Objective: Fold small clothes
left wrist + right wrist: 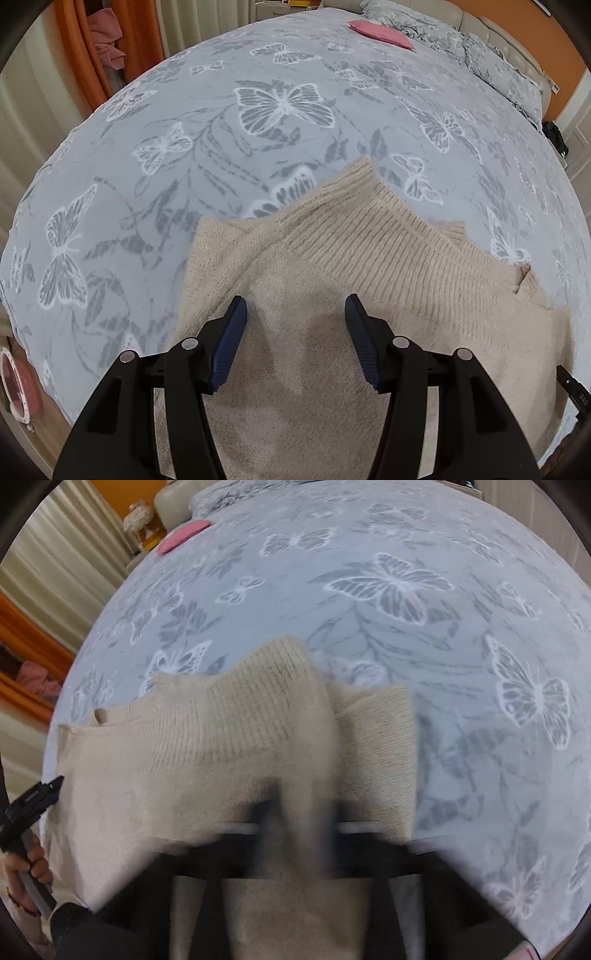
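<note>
Between right gripper (295,823) fingers: sweater (229,746)

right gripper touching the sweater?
Touching. The right wrist view, though blurred, shows the right gripper shut on a pinched-up fold of the sweater.

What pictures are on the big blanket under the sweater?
White and grey butterflies with leaves on the pale blue-grey blanket, clearest in the left wrist view.

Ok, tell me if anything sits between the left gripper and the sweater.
Nothing visible does. The left gripper stands open right over the beige sweater, only bare knit between its fingers. The pink cloth lies far off on the bed cover.
</note>
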Demonstrator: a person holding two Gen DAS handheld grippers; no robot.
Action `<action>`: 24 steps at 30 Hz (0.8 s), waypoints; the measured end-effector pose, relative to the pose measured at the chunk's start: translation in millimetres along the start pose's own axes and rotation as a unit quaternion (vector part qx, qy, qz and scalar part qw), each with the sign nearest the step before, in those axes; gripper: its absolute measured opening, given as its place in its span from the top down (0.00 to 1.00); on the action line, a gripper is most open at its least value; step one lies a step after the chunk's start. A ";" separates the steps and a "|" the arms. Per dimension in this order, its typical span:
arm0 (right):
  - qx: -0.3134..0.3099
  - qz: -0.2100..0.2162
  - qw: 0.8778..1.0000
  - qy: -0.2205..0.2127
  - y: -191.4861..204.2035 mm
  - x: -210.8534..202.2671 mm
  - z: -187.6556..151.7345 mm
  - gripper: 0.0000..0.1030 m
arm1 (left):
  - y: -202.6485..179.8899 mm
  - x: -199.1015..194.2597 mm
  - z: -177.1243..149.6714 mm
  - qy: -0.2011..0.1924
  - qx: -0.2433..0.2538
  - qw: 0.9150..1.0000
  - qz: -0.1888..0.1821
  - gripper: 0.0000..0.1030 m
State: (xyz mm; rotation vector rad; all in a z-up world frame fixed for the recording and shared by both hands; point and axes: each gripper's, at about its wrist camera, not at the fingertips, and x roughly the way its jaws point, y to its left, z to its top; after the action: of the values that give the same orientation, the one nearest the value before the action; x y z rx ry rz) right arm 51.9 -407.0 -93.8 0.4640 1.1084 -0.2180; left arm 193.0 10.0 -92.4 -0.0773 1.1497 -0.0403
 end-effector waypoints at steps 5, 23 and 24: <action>0.002 -0.007 0.998 -0.067 -5.2 -34.2 8.5 0.93 | 1.5 5.2 -0.7 0.001 0.007 1.000 0.003 0.47; 0.021 0.036 0.999 0.012 -16.1 3.2 -1.2 0.94 | 11.9 5.1 -7.4 0.009 0.001 1.000 -0.013 0.43; 0.018 0.036 0.999 0.007 -12.9 -0.4 -1.9 0.93 | 11.3 6.2 -7.5 0.009 0.002 1.000 -0.011 0.43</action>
State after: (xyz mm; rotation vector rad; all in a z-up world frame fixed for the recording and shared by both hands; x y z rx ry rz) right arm 45.1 -417.5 -97.3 0.5367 1.1006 -0.1727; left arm 188.6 20.5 -102.0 -0.0869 1.1664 -0.0629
